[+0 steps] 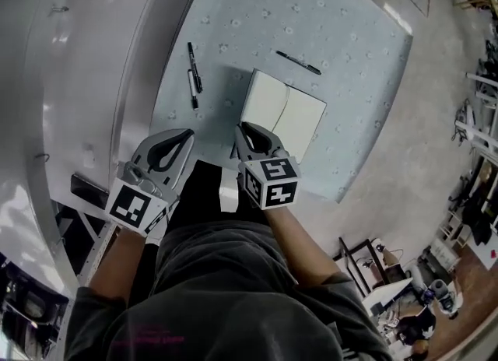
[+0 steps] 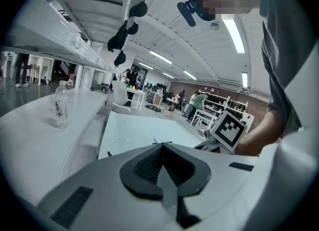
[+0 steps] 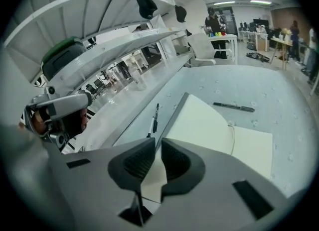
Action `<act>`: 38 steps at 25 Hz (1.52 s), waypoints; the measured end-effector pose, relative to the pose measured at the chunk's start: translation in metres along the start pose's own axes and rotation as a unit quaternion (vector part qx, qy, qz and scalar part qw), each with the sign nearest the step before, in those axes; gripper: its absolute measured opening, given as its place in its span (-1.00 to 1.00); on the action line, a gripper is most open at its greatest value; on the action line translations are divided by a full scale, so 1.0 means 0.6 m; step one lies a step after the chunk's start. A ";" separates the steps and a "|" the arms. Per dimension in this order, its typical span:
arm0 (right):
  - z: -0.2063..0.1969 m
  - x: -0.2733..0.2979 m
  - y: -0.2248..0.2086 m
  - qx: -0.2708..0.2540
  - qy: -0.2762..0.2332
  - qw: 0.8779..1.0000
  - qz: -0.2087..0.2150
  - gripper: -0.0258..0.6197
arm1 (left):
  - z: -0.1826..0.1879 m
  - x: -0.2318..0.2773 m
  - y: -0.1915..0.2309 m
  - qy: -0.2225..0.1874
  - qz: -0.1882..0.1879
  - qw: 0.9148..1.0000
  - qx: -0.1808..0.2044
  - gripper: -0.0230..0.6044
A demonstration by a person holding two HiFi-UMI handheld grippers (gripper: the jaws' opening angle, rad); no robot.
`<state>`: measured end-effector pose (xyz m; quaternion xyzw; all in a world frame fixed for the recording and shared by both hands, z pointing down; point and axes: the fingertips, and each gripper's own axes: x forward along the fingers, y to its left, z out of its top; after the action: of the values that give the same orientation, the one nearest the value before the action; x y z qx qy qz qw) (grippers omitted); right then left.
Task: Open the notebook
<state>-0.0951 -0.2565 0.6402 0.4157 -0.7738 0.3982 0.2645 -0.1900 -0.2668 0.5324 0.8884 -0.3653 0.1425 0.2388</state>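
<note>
Cream pages face up: one notebook (image 1: 282,114) lies open near the pale blue tabletop's (image 1: 334,25) near edge. Three pens: two pens (image 1: 196,78) toward its left edge, one pen (image 1: 298,62) beyond the notebook. The left gripper (image 1: 189,132) is closed and empty. The right gripper (image 1: 244,127) is slightly parted and empty.

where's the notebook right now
In the head view the notebook lies open on the blue mat, just beyond the right gripper, two pens to its left and another pen behind it.

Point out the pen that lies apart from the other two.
The pen beyond the notebook's far edge. It lies alone, while the other two pens lie close together to the left of the notebook.
</note>
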 end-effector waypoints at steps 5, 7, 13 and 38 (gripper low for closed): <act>-0.015 0.073 0.020 -0.015 0.031 0.999 -0.003 -0.79 | -0.023 -0.033 0.036 0.000 0.023 1.000 -0.018 -0.93; -0.024 0.102 0.022 -0.016 0.043 0.999 -0.007 -0.86 | -0.028 -0.043 0.045 -0.001 0.030 0.999 -0.023 -0.93; -0.029 0.154 0.034 -0.001 0.057 0.998 0.006 -0.87 | -0.039 -0.055 0.062 -0.003 0.044 0.998 -0.033 -0.93; 0.069 -0.072 -0.078 0.026 -0.084 0.996 -0.006 -0.87 | 0.083 0.048 -0.090 -0.023 -0.020 0.997 0.064 -0.93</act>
<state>-0.0364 -0.2880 0.6044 0.4589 -0.7801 0.3806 0.1900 -0.1274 -0.2763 0.4853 0.9121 -0.3429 0.1403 0.1755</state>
